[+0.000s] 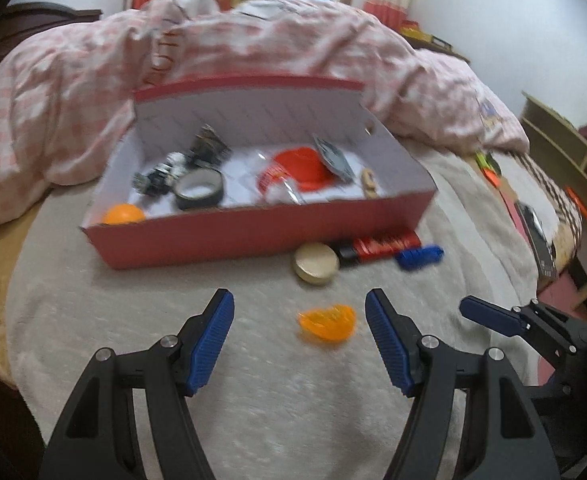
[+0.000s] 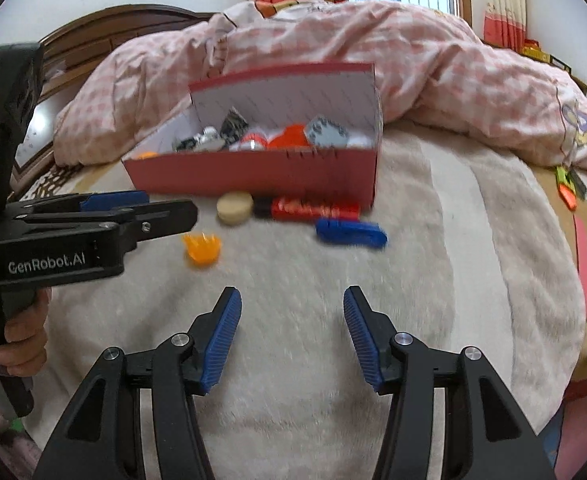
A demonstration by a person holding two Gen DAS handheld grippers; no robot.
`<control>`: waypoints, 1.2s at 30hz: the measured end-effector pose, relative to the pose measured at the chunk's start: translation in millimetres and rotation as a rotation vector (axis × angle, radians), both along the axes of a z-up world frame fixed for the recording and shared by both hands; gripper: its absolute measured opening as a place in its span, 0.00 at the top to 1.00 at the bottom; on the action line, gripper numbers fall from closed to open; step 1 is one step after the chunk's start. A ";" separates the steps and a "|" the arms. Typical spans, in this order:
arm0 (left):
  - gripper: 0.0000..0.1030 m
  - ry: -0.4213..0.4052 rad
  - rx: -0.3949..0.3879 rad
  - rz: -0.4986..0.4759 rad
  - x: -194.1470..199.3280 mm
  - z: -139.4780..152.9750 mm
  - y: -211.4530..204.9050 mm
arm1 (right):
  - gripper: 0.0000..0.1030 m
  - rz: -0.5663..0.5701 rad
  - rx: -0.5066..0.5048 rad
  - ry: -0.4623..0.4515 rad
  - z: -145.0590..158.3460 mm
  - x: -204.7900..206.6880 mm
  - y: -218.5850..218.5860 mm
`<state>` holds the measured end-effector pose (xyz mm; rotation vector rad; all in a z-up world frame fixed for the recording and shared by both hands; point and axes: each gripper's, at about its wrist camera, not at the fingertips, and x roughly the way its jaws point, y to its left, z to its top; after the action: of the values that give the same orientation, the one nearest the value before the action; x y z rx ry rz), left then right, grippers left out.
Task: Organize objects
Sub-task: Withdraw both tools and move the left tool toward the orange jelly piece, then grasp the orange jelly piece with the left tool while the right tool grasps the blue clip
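Observation:
An open red box [image 1: 253, 236] [image 2: 253, 172] stands on the bed with a tape roll [image 1: 199, 192], an orange ball [image 1: 123, 214], a red cap [image 1: 301, 168] and other small items inside. In front of it lie a round beige tin [image 1: 315, 262] [image 2: 234, 207], a red and black pack [image 1: 377, 246] [image 2: 313, 209] and a blue clip [image 1: 419, 258] [image 2: 351, 232]. My left gripper [image 1: 299, 300] [image 2: 171, 205] is open, with an orange clip [image 1: 327, 322] [image 2: 202, 250] lying just beyond its fingertips. My right gripper [image 2: 292, 294] is open and empty over the blanket, short of the blue clip; one of its fingers [image 1: 489, 314] shows in the left wrist view.
A bunched pink checked quilt [image 1: 253, 52] lies behind the box. A cream fleece blanket [image 2: 433, 280] covers the near bed. A dark flat packet [image 1: 541, 240] and small orange items [image 2: 567, 196] lie at the bed's right edge. A wooden headboard [image 2: 105, 28] stands at far left, a shelf [image 1: 565, 144] to the right.

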<state>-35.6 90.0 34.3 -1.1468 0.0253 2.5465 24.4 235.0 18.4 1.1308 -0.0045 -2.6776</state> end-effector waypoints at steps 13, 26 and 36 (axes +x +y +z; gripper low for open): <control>0.37 -0.036 -0.056 -0.014 -0.6 -26.6 18.9 | 0.40 0.008 -0.001 0.019 -10.4 5.0 -2.5; 0.66 -0.020 -0.051 -0.013 1.9 -25.8 14.3 | 0.30 0.023 0.026 0.036 -13.7 7.1 -11.0; 0.66 -0.024 -0.023 0.043 -2.6 -29.6 -5.2 | 0.28 0.022 0.053 0.038 -14.8 7.5 -16.4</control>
<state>-38.2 84.8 4.7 -1.1997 0.0246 2.5763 31.9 218.6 3.6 1.0889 0.0848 -2.6944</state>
